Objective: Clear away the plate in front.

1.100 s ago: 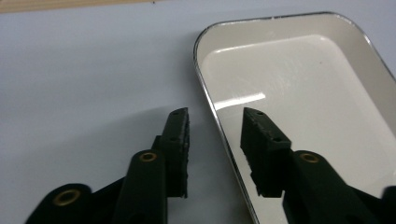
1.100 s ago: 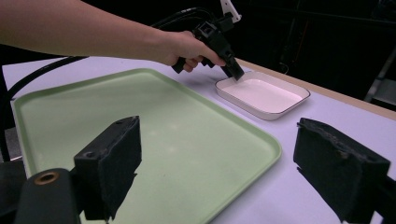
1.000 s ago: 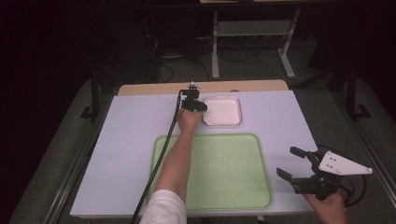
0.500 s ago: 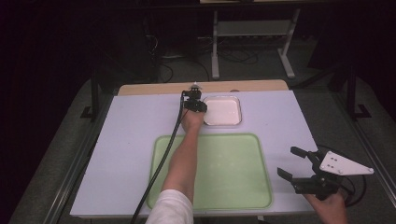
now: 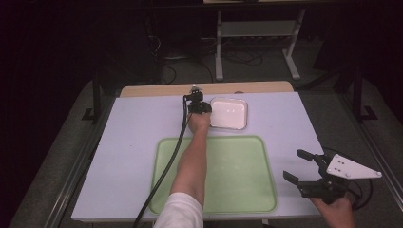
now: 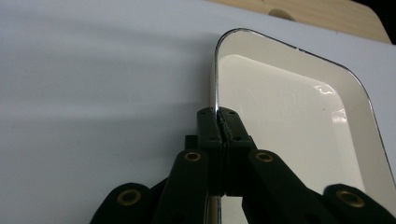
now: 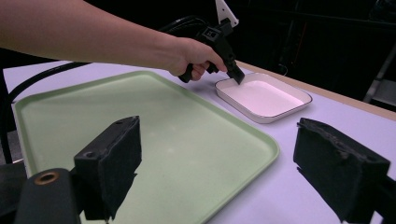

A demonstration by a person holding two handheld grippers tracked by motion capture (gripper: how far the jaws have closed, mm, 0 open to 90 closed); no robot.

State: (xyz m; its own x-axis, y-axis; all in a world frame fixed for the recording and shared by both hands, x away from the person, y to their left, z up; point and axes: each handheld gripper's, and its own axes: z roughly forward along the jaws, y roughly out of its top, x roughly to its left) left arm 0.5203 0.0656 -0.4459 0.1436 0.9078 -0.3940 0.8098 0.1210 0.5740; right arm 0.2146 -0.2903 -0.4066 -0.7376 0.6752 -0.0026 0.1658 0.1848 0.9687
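glossy white enamelled dish [image 6: 299,112] with dark rim; smooth matt green plastic tray [image 5: 237,175]; matt pale tabletop [image 5: 142,133]; bare wood edge strip [image 5: 161,90].

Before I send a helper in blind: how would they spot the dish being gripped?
Start at the big green tray on the white table. Just beyond its far edge sits a small white enamel dish with a thin dark rim, shallow and empty; the left gripper pinches its edge.
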